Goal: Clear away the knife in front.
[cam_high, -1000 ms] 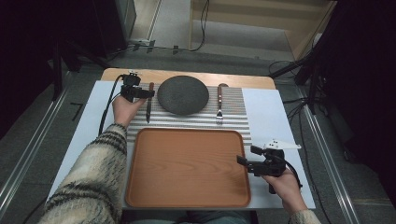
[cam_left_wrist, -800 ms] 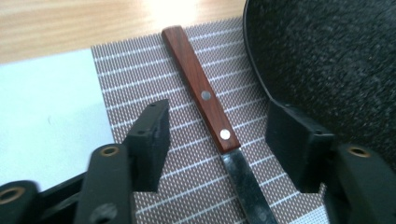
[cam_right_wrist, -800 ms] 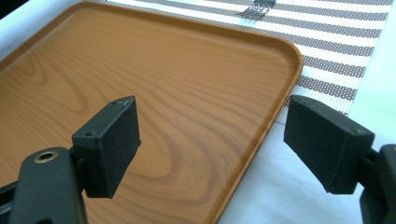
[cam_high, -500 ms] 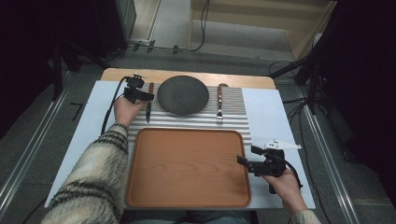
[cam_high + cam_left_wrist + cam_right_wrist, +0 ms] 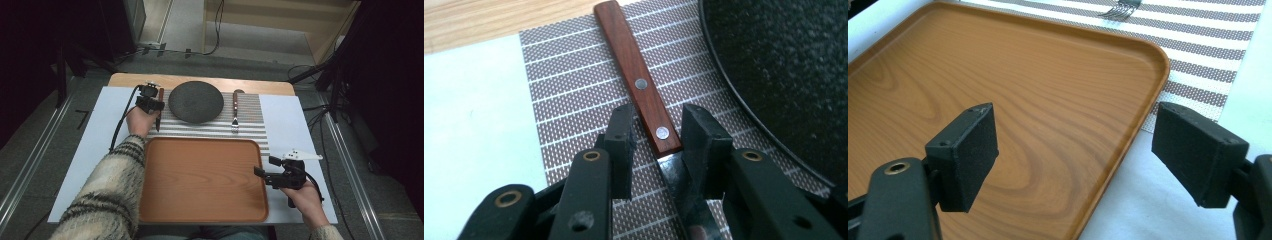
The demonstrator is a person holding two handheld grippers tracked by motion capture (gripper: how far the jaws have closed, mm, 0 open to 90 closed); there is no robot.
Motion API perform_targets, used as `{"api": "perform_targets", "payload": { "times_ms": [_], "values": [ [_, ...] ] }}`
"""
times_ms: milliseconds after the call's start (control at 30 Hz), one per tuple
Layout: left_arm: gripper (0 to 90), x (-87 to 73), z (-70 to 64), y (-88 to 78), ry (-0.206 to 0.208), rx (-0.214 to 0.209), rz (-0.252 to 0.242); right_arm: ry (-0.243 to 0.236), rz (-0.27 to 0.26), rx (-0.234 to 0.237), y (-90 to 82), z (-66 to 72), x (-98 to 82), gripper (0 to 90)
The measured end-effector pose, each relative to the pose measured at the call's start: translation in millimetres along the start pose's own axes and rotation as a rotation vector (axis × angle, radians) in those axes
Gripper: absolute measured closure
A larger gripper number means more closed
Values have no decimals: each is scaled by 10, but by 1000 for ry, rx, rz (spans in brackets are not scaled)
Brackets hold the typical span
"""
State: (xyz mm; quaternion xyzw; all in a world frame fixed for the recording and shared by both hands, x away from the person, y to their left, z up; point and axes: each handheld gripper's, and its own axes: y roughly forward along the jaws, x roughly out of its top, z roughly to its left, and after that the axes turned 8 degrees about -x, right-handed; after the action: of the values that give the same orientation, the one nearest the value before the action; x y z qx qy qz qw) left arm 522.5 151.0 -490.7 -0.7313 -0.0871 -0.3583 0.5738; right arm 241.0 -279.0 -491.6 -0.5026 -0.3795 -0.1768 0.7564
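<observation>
A knife [image 5: 644, 95] with a riveted red-brown wooden handle lies on the ribbed striped placemat [image 5: 574, 100], just beside a round, dark, speckled plate [image 5: 195, 102]. The left gripper [image 5: 656, 142] straddles its handle-blade junction, jaws apart. The right gripper [image 5: 1073, 150] hangs wide open over the smooth wood-grain tray's [image 5: 1013, 100] rounded corner.

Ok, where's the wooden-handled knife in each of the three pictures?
High view: knife at upper left on the striped mat, left of the dark round plate, under the left gripper.
Left gripper view: centre, handle running up and away, open jaws either side of it.
Right gripper view: not in it.
Shared landmark: the striped mat.
</observation>
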Motion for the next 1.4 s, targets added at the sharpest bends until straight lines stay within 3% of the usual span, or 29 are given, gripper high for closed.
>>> {"api": "perform_targets", "payload": {
  "times_ms": [167,367,433,500,633,733,900,967,1000,1100,1133,1267,1400],
  "values": [
    [761,13,15,-4,-59,11,-3,-4,0,-1,-4,4,-3,166],
    [774,26,97,-19,-106,-40,-6,-3,2,0,-2,2,-4,166],
    [774,25,160,-38,-147,-73,-15,-4,3,0,-1,2,-5,166],
    [774,28,188,-60,-160,-88,-16,-3,2,1,-2,3,-3,166],
    [774,54,244,-165,-158,-127,-37,-2,2,1,-1,2,-4,166],
    [775,74,275,-264,-164,-179,-55,-2,1,1,-4,4,-2,166],
    [775,91,231,-403,-121,-242,-55,-2,-1,2,-4,7,1,166],
    [774,92,207,-475,-114,-300,-60,-2,-1,2,-3,9,2,166],
    [774,82,169,-551,-107,-358,-74,-2,-1,0,-5,9,3,166],
    [774,75,127,-609,-82,-379,-68,-3,-1,-2,-5,5,2,166],
    [774,63,106,-663,-73,-408,-65,-3,0,-3,-4,4,2,166],
    [774,24,79,-739,-71,-456,-66,-4,0,-4,-5,3,1,166],
    [774,-12,44,-785,-62,-476,-62,-4,0,-5,-6,4,0,166]
  ]
}}
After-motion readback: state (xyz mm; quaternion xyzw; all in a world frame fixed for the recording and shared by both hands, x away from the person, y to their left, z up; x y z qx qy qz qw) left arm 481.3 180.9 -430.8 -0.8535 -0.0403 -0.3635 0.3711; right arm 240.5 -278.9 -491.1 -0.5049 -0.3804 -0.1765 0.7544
